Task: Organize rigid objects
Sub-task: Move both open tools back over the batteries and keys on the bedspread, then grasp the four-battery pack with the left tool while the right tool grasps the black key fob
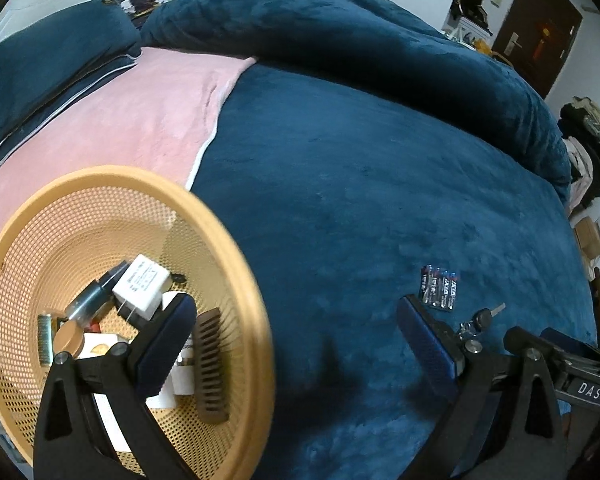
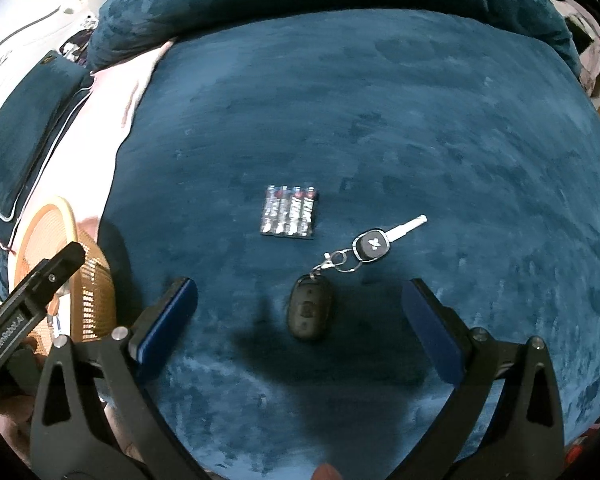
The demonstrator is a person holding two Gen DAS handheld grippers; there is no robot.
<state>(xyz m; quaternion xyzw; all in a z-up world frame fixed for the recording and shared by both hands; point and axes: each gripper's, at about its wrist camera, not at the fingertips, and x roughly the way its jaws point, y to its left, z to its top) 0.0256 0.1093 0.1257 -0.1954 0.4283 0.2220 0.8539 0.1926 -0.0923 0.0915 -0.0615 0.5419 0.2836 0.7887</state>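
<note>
Batteries (image 2: 289, 212) lie beside keys (image 2: 340, 268), ahead of right tool (image 2: 300, 300).

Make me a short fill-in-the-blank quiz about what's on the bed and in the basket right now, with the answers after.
1. The pack of batteries holds ____ batteries.
2. The brown comb lies inside the ____.
3. The key is linked by a clasp to a dark ____ lying between the open fingers of the right hand-held gripper.
4. Both the batteries and the key rest on the ____ blanket.

Missing words: four; basket; remote fob; blue
</note>
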